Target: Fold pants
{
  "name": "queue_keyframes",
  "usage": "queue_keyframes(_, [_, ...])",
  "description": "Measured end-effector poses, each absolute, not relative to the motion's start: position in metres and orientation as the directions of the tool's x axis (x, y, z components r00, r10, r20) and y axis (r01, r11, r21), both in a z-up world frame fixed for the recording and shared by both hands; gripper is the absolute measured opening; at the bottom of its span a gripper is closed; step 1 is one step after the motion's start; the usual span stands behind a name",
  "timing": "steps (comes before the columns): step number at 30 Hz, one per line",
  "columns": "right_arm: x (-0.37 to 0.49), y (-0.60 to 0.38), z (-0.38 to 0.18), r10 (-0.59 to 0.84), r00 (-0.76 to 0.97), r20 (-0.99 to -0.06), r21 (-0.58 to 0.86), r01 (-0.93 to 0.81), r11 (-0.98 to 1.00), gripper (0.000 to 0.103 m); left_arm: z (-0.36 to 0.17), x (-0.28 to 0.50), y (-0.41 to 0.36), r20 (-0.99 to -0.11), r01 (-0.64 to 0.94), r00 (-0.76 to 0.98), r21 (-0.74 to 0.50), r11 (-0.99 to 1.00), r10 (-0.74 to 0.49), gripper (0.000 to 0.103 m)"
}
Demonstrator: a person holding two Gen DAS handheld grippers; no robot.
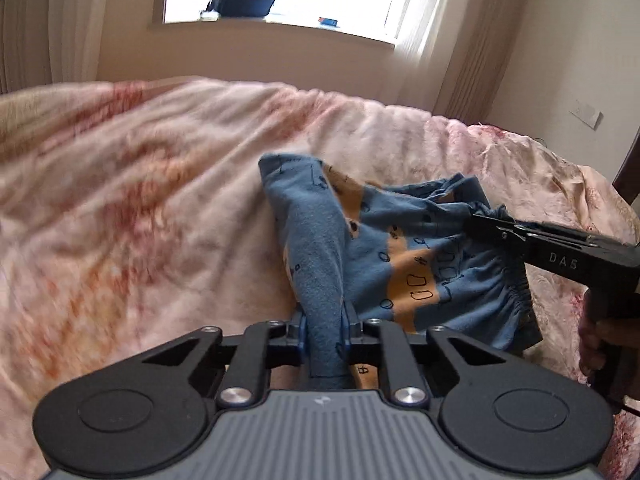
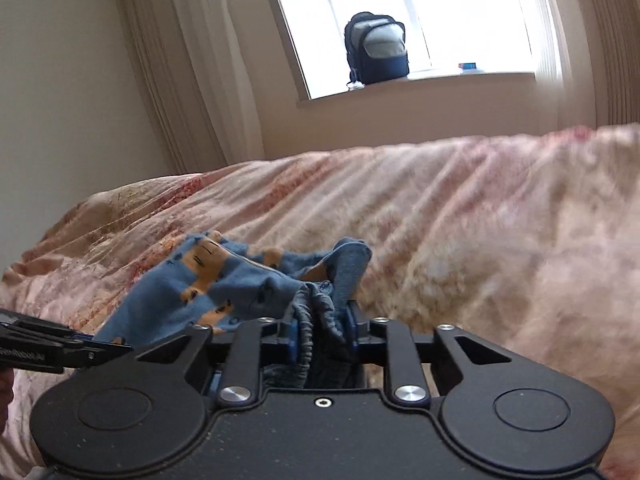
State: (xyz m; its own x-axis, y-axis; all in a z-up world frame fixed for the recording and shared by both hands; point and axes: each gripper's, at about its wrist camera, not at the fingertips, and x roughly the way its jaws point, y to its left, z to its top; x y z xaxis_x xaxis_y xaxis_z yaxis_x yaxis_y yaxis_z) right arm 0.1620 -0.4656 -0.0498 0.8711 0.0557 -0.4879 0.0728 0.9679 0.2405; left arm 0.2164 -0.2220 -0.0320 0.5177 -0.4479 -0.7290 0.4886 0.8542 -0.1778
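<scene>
Small blue pants [image 1: 404, 256] with orange patches and black drawings hang bunched over a pink floral bedspread [image 1: 140, 200]. My left gripper [image 1: 325, 320] is shut on a plain blue fold of the pants. My right gripper [image 2: 322, 328] is shut on the gathered elastic waistband [image 2: 304, 320]. In the left wrist view the right gripper [image 1: 486, 220] comes in from the right and pinches the waistband edge. In the right wrist view the left gripper [image 2: 120, 348] shows at the left edge, and the pants [image 2: 208, 276] lie between both grippers.
The bedspread [image 2: 440, 220] covers the whole bed. Behind it is a wall with a bright window; a dark backpack [image 2: 376, 48] stands on the sill. Curtains [image 2: 192, 64] hang beside the window. A dark chair edge [image 1: 628, 168] shows at the far right.
</scene>
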Motion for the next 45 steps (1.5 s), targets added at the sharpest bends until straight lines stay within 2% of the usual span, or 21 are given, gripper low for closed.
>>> queue_keyframes(3, [0.162, -0.448, -0.027, 0.017, 0.889, -0.458, 0.149, 0.058, 0.987, 0.018, -0.013, 0.216, -0.217, -0.688, 0.5, 0.562, -0.159, 0.851, -0.459, 0.016])
queue_keyframes(8, [0.196, -0.44, 0.007, 0.019, 0.919, -0.394, 0.132, 0.036, 0.991, 0.018, 0.013, 0.239, -0.204, -0.612, 0.495, 0.663, -0.074, 0.866, -0.431, 0.016])
queue_keyframes(12, [0.243, -0.436, 0.018, 0.055, 0.919, -0.39, 0.15, 0.005, 0.989, 0.018, 0.005, 0.284, -0.19, -0.631, 0.423, 0.662, -0.13, 0.897, -0.404, 0.017])
queue_keyframes(19, [0.303, -0.425, 0.001, 0.089, 0.878, -0.47, 0.132, -0.029, 0.991, 0.018, -0.038, 0.325, -0.165, -0.688, 0.322, 0.594, -0.271, 0.907, -0.417, 0.017])
queue_keyframes(23, [0.31, -0.42, -0.01, 0.08, 0.861, -0.502, 0.11, -0.028, 0.994, 0.021, -0.041, 0.324, -0.157, -0.691, 0.32, 0.591, -0.273, 0.907, -0.416, 0.024])
queue_keyframes(25, [0.306, -0.422, -0.012, 0.054, 0.868, -0.493, 0.111, 0.001, 0.994, 0.033, -0.037, 0.321, -0.155, -0.689, 0.321, 0.602, -0.253, 0.913, -0.402, 0.03])
queue_keyframes(26, [0.303, -0.423, -0.01, 0.03, 0.875, -0.484, 0.098, 0.02, 0.995, 0.036, -0.033, 0.32, -0.155, -0.686, 0.322, 0.61, -0.242, 0.915, -0.396, 0.039])
queue_keyframes(27, [0.299, -0.424, -0.009, 0.016, 0.878, -0.478, 0.092, 0.032, 0.995, 0.047, -0.03, 0.317, -0.154, -0.681, 0.325, 0.62, -0.231, 0.917, -0.391, 0.056])
queue_keyframes(28, [0.293, -0.427, -0.006, 0.01, 0.884, -0.468, 0.097, 0.041, 0.994, 0.056, -0.025, 0.313, -0.154, -0.674, 0.322, 0.633, -0.217, 0.921, -0.38, 0.065])
queue_keyframes(29, [0.287, -0.43, -0.003, 0.008, 0.891, -0.455, 0.107, 0.046, 0.993, 0.058, -0.02, 0.308, -0.152, -0.666, 0.315, 0.65, -0.201, 0.928, -0.365, 0.077])
queue_keyframes(33, [0.252, -0.427, 0.014, -0.033, 0.922, -0.387, 0.099, 0.077, 0.992, 0.082, -0.002, 0.287, -0.149, -0.625, 0.316, 0.7, -0.162, 0.935, -0.346, 0.098])
queue_keyframes(35, [0.23, -0.422, 0.021, -0.05, 0.935, -0.352, 0.104, 0.093, 0.99, 0.09, 0.006, 0.276, -0.148, -0.599, 0.314, 0.725, -0.151, 0.937, -0.339, 0.103])
queue_keyframes(37, [0.206, -0.415, 0.027, -0.081, 0.944, -0.32, 0.115, 0.123, 0.986, 0.101, 0.012, 0.259, -0.146, -0.569, 0.323, 0.747, -0.141, 0.936, -0.343, 0.103])
queue_keyframes(41, [0.161, -0.395, 0.034, -0.126, 0.951, -0.284, 0.118, 0.165, 0.979, 0.102, 0.013, 0.229, -0.146, -0.56, 0.348, 0.757, -0.091, 0.933, -0.337, 0.103])
queue_keyframes(45, [0.123, -0.377, 0.033, -0.167, 0.94, -0.299, 0.13, 0.213, 0.968, 0.102, 0.002, 0.203, -0.142, -0.567, 0.343, 0.76, -0.066, 0.937, -0.318, 0.103])
